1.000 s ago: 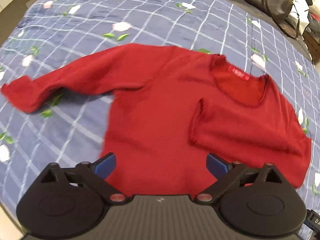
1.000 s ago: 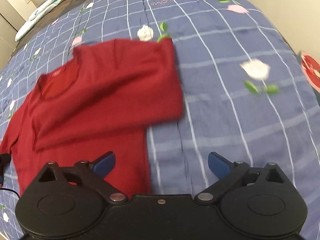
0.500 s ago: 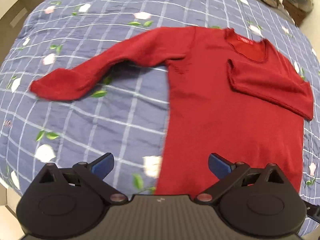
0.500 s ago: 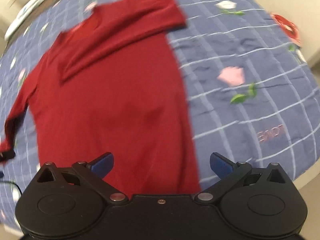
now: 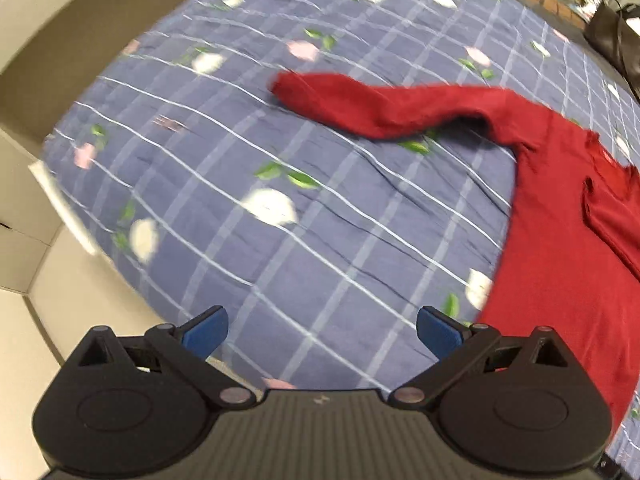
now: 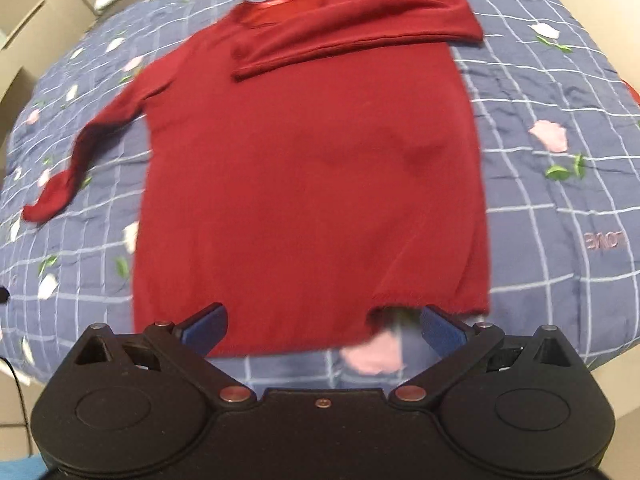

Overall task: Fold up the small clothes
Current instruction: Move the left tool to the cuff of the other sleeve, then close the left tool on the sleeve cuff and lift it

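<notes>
— On the blue checked bedspread [image 6: 540, 80], where does the task's thing lie?

— The red sweater [image 6: 312, 160] lies flat, hem toward the cameras and neckline away. One sleeve [image 6: 352, 28] is already folded across the chest; the other sleeve [image 5: 380, 104] stretches out sideways over the bedspread, its cuff well apart from the body.

— And the two tools?

— The left gripper [image 5: 322, 330] hangs over bare bedspread beside the sweater's side edge, fingers spread wide with nothing between them. The right gripper [image 6: 322, 328] sits just at the hem, fingers likewise spread and empty; the hem passes between the blue pads, but no cloth is pinched.

— Which step is in hand, then?

— By the look of it, the sleeve stage is half done. The left gripper faces the stretched-out sleeve, so that sleeve is probably the next target.

— What does the move call for?

— Reaching out to the cuff, pinching it cleanly without catching the bedspread beneath, then carrying it across the chest to lie over the folded sleeve. Knit is soft and may drag or bunch, so a low, steady carry would suit.

— Any containers?

— Only a dark handbag [image 5: 612, 36] at the far edge of the bed in the left view; its contents cannot be seen.
</notes>
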Tool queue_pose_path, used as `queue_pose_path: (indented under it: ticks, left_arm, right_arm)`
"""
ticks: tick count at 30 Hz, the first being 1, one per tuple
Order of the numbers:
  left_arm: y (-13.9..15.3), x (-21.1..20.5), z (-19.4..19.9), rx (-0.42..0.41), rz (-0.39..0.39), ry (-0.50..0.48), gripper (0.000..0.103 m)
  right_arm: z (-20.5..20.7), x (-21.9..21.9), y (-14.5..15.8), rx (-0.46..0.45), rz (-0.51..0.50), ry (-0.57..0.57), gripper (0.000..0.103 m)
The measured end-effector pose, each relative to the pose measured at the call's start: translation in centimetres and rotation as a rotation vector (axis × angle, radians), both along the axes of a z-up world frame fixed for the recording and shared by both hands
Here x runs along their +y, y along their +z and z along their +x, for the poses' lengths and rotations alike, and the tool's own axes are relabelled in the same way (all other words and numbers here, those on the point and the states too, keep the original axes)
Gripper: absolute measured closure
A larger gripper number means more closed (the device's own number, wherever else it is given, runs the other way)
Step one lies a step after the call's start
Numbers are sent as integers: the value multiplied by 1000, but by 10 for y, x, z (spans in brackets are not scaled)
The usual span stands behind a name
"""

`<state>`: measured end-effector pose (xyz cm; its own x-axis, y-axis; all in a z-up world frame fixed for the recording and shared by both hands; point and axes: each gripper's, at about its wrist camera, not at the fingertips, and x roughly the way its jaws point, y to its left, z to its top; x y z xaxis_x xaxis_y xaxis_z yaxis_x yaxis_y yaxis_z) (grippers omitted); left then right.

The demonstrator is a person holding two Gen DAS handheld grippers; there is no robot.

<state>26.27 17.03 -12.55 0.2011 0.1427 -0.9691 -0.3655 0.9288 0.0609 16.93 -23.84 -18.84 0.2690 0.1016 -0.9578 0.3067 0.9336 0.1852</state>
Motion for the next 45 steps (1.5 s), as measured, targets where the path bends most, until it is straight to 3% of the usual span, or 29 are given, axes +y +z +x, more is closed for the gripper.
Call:
queue_pose_path:
  ticks: [6, 12, 20, 27, 36, 41, 45]
  left_arm:
    - [23, 41, 1, -75, 11, 95, 1]
    - [14, 77, 34, -93, -41, 161, 1]
    - [-27, 121, 104, -59, -112, 175, 1]
    - [-63, 145, 168, -18, -167, 223, 1]
    - [-111, 161, 221, 57, -238, 400, 1]
    - [-131, 169, 231, 86, -260, 459, 17]
    - [-139, 171, 233, 76, -282, 471, 40]
  right_arm:
    - [-13, 17, 8, -11, -15, 38, 1]
    - [-4, 16, 15, -31, -48, -32, 1]
    - [30, 48, 9, 19, -121, -105, 1]
    - [36, 90, 4, 103, -158, -60, 1]
    - [30, 84, 10, 171, -216, -138, 1]
    - [28, 75, 12, 201, -233, -170, 1]
    - [26, 76, 8, 231, -230, -168, 1]
